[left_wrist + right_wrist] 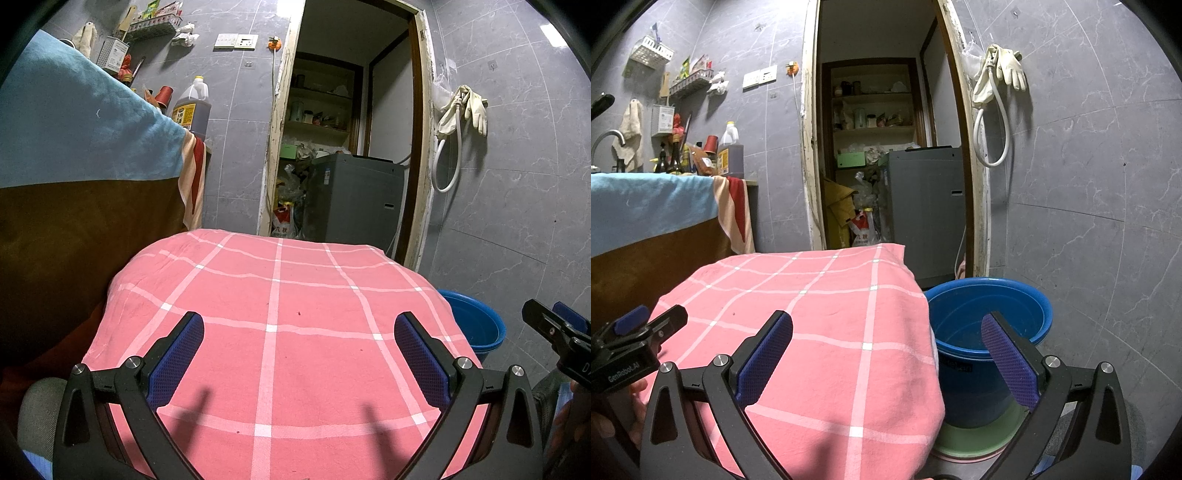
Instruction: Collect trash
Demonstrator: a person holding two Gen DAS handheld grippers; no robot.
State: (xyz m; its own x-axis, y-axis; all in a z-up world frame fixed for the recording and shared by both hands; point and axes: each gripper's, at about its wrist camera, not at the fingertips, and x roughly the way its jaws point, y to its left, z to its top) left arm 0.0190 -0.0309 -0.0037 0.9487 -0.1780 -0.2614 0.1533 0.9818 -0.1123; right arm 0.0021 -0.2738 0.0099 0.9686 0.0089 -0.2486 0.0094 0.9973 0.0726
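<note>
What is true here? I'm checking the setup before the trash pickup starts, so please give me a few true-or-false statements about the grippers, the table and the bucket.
1. Both the left gripper and the right gripper are open and hold nothing. True.
2. The pink checked cloth has trash lying on it. False: no trash shows on it.
3. The blue bucket stands on the floor beside the cloth-covered surface. True.
4. The blue bucket is full of trash. False: no trash shows in the part of its inside that is visible.
5. Rubber gloves hang on the wall by the doorway. True.
</note>
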